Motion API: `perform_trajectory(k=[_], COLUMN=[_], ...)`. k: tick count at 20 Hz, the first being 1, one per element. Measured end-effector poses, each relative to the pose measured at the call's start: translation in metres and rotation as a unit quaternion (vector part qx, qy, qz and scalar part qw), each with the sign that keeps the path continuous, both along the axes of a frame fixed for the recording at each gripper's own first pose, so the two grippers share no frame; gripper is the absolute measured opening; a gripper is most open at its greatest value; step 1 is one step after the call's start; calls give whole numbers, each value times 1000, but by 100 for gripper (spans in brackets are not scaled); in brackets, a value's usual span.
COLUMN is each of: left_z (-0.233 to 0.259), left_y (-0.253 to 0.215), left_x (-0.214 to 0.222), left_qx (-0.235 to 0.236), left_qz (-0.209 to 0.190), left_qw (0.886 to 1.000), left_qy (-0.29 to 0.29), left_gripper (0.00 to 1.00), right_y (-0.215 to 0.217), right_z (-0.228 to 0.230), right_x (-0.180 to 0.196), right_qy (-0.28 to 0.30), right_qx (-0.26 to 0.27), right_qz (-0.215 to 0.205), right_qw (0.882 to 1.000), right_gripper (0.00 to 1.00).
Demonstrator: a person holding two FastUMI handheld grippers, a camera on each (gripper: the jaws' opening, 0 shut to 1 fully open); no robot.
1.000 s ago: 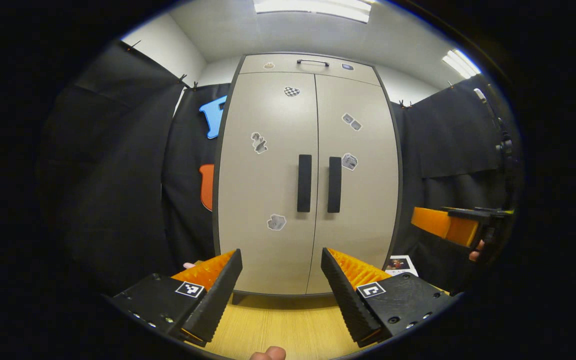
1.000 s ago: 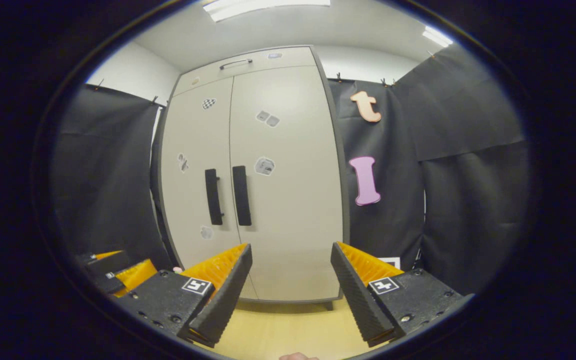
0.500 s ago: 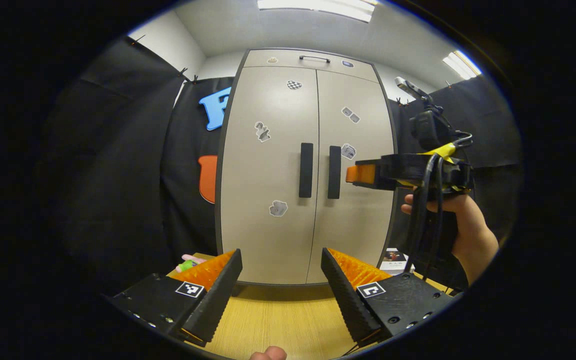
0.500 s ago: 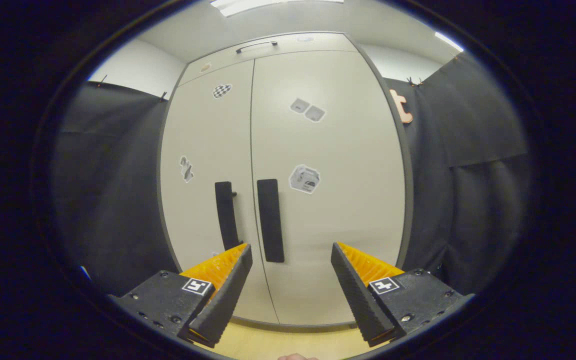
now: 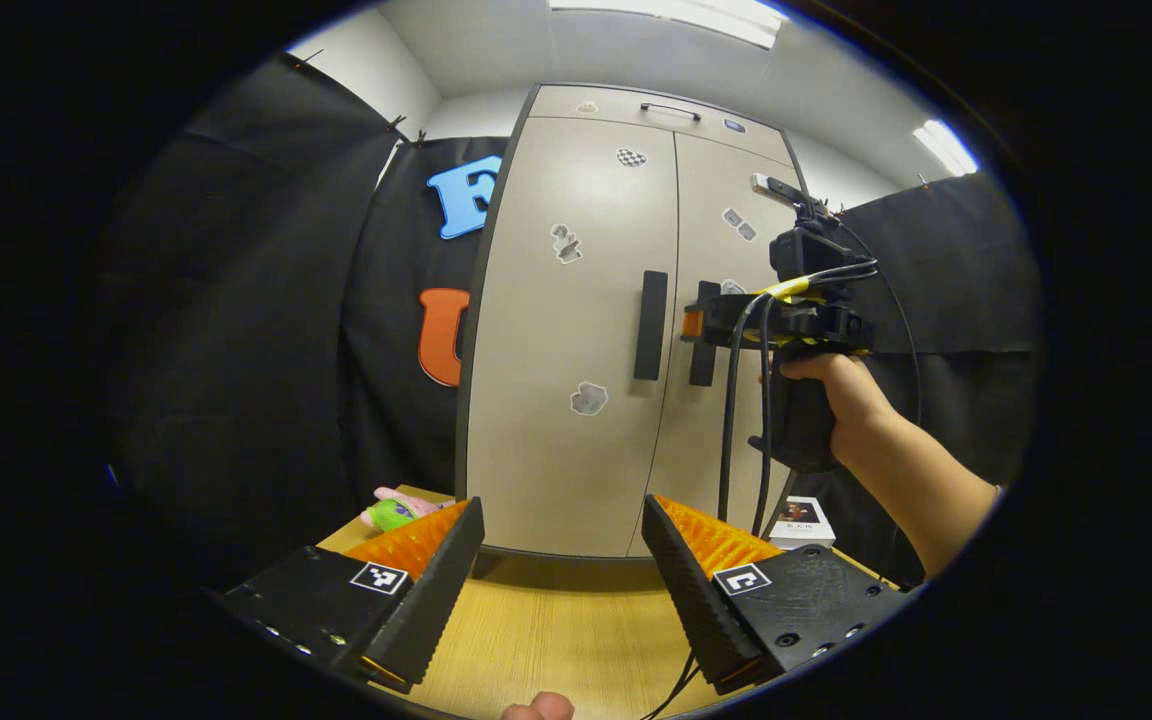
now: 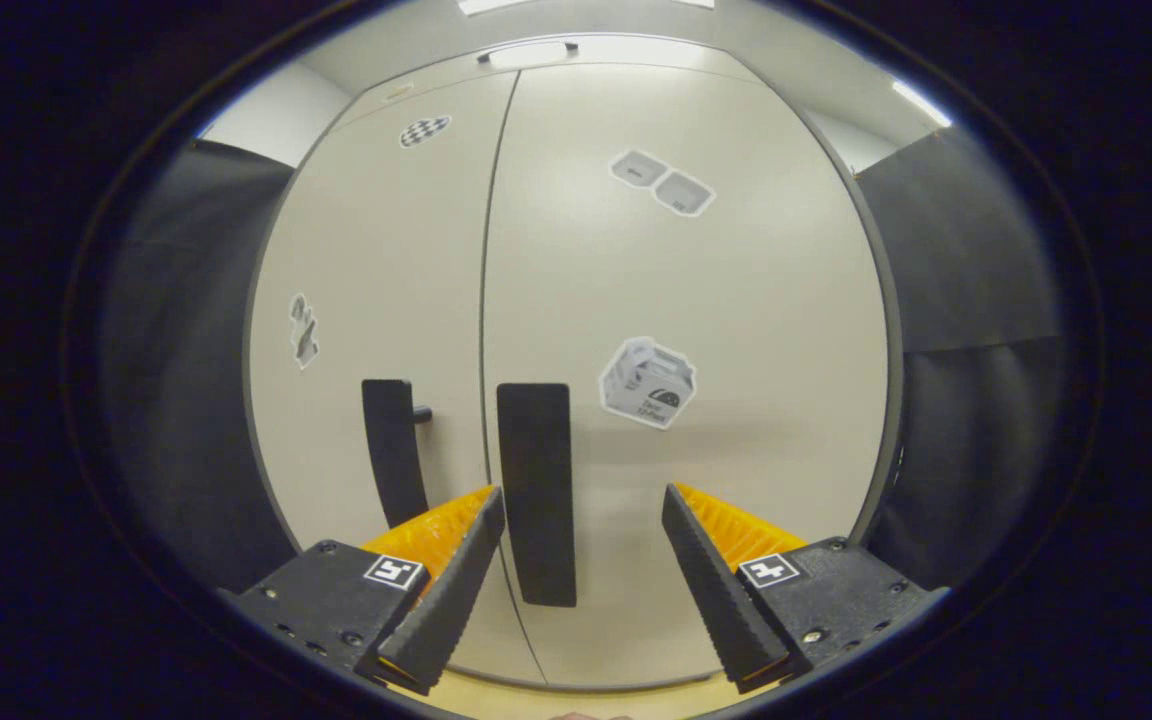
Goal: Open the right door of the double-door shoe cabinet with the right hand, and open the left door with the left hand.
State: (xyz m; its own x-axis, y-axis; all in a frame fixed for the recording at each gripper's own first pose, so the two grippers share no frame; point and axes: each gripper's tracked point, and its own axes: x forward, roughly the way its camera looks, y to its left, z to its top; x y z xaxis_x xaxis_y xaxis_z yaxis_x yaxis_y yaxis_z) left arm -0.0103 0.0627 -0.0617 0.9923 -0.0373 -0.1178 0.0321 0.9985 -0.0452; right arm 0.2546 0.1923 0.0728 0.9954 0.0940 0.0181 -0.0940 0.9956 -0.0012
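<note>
The beige double-door shoe cabinet (image 5: 576, 300) stands with both doors closed. Two black vertical handles sit side by side at the centre seam: the left door handle (image 5: 650, 325) and the right door handle (image 5: 703, 350). My right gripper (image 5: 692, 323), held by a hand (image 5: 836, 385), has its tip at the right door handle. In the right gripper view the right gripper (image 6: 581, 560) is open, and the right door handle (image 6: 536, 490) rises just inside its left finger (image 6: 446, 590). The left door handle (image 6: 391, 450) is beside it. My left gripper (image 5: 561, 560) is open, well back from the cabinet.
A wooden surface (image 5: 556, 630) lies in front of the cabinet. A pink and green toy (image 5: 391, 512) sits at the cabinet's left foot and a small white box (image 5: 798, 515) at its right. Cables (image 5: 736, 420) hang from the right gripper. A top drawer (image 5: 671, 108) caps the cabinet.
The right gripper has moved forward and up to the right door handle, which now looms large in its view. The left gripper view has turned left a little. Both doors stay closed.
</note>
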Motion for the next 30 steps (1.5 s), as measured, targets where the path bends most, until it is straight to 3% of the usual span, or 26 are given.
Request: perform_trajectory(k=[14,19,20,22,24,27,30], left_z=[2,1,1,1,2,5,8], left_y=[8,14,16,16,17,18,19], left_x=[10,10,11,11,10,8,7], left_qx=[3,1,0,0,1,6,3], left_qz=[-2,4,5,6,7,8,5], left_qw=[1000,1000,1000,1000,1000,1000,1000], left_qy=[-6,-6,-5,-5,-6,-15,-18], left_gripper=[95,95,95,95,95,95,95], right_y=[2,-3,-1,9,11,11,11], right_z=[2,2,0,-2,-2,-2,-2], right_x=[9,10,9,9,9,8,-1], right_qy=[-20,-19,-17,-11,-12,-5,6], right_qx=[0,1,2,11,17,22,24], right_qz=[-45,-48,-43,-19,-13,-2,12], right_qw=[999,999,999,1000,1000,1000,1000], right_gripper=[97,76,76,61,37,25,22])
